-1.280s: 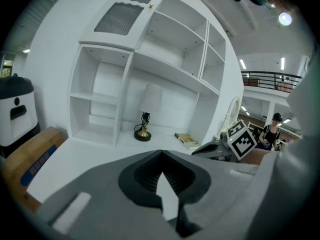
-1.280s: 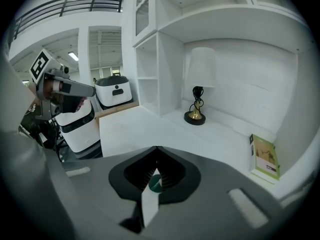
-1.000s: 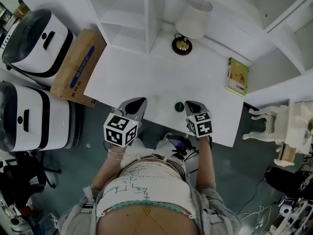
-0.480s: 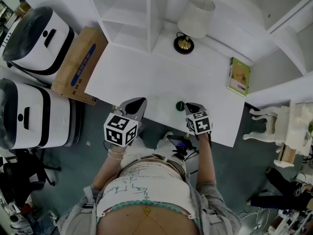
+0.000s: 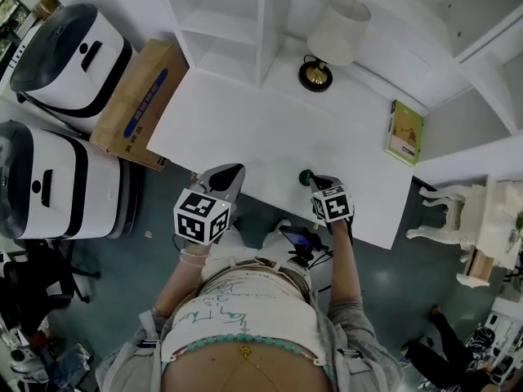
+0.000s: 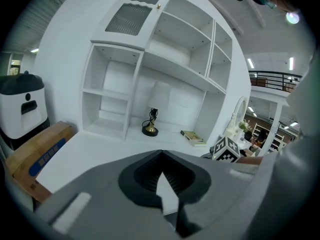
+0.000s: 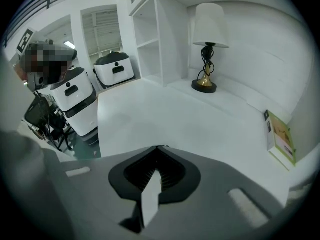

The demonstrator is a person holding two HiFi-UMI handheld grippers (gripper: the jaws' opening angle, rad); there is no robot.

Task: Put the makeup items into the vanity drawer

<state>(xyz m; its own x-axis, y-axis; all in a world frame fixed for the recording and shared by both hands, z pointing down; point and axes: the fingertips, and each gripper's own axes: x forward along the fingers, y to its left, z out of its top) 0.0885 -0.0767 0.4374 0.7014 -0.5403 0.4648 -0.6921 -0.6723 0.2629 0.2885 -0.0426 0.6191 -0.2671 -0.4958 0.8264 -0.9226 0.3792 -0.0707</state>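
Here, nearest the viewer, the left gripper (image 5: 235, 171) is hovering at the front edge of the counter (image 5: 245, 129), toward its left half. Its jaws are pressed together with nothing between them. The right gripper (image 5: 317, 181) is hanging over the same front edge further to the right and is tilting downward. Its jaws are likewise meeting tip to tip and carrying nothing.

Just beside its tips, a small dark-green round item (image 5: 306, 175), probably a makeup jar, is sitting on the counter close to the front edge, right of centre. Whether the gripper is touching it cannot be told from overhead, and the right gripper view is not showing the item at all. From above the item is presenting a circular outline. It is therefore judged to be standing upright, its long axis vertical and pointing toward no side of the counter, though it is too small to confirm this.

Further back, a lamp (image 5: 331, 47) is standing at the back edge, and a book (image 5: 404, 131) is resting by the back right corner. The shelf unit (image 5: 221, 23) is rising behind the back left part.

As to progress, the task is judged to be only starting. No drawer is showing open in any view, and the one candidate item is sitting ungripped on the counter. Opening the drawer, grasping the item and placing it inside are all waiting to be done.
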